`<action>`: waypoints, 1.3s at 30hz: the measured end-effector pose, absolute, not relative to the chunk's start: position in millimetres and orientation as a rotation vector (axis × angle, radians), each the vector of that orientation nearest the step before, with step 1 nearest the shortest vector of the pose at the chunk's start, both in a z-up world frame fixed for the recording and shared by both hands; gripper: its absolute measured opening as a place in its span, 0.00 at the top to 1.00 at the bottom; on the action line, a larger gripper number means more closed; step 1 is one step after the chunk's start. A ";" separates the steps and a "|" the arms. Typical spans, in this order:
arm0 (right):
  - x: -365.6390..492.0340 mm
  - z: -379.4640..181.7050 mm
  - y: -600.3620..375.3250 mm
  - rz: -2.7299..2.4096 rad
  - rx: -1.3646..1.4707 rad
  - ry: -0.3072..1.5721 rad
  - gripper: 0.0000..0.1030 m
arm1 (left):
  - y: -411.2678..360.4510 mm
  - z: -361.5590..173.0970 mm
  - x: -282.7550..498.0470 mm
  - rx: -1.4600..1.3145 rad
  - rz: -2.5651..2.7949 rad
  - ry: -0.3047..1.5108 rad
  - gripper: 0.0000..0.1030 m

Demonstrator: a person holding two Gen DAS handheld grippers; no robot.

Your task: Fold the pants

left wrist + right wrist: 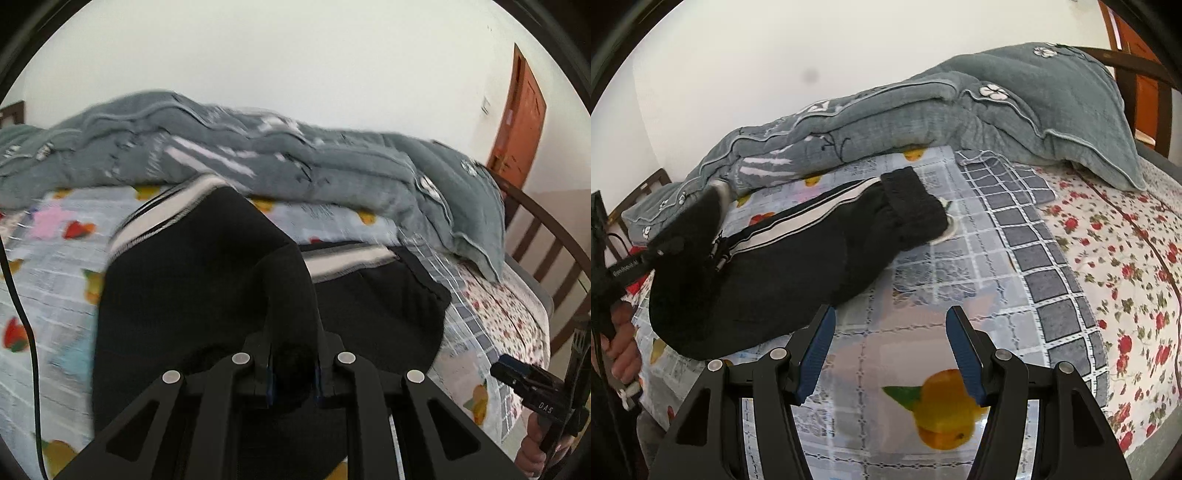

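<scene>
in the left wrist view my left gripper (pixel 293 373) pinches a raised fold of the black pants (pixel 207 280) above the bed sheet (pixel 48 266). in the right wrist view my right gripper (pixel 890 350) is wide apart, holding nothing, and the pants (pixel 798 266) lie on the sheet near the grey quilt (pixel 1015 122).

The pants (pixel 798 266) lie on the bed sheet (pixel 960 258), with the rumpled quilt (pixel 960 110) behind them along the wall. The left gripper (pixel 293 373) grips a raised fold of the pants. The right gripper (pixel 890 350) hangs spread over bare sheet, right of the pants.
</scene>
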State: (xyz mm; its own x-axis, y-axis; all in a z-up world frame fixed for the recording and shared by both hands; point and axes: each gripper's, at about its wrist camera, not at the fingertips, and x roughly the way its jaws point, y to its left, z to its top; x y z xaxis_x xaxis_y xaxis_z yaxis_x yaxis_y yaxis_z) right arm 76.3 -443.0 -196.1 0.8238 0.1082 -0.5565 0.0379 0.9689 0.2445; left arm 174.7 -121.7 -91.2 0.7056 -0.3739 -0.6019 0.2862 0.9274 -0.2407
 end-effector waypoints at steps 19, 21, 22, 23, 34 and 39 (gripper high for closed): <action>122.4 -171.9 -351.2 0.268 0.272 0.595 0.33 | -28.2 -89.9 146.9 -0.192 -0.413 0.676 0.36; 133.4 -172.5 -330.1 0.312 0.275 0.604 0.33 | -9.2 -97.3 146.2 -0.178 -0.365 0.703 0.36; 138.6 -174.1 -320.9 0.331 0.277 0.615 0.33 | 0.5 -102.2 145.5 -0.175 -0.338 0.715 0.36; 145.6 -176.7 -311.2 0.350 0.281 0.630 0.33 | 9.4 -106.9 144.6 -0.176 -0.320 0.723 0.36; 208.0 -225.5 -271.5 0.463 0.385 0.797 0.82 | 55.8 -142.1 136.7 -0.288 -0.336 0.770 0.36; 193.1 -182.4 -293.1 0.469 0.293 0.626 0.84 | 35.2 -149.9 128.1 -0.310 -0.454 0.744 0.25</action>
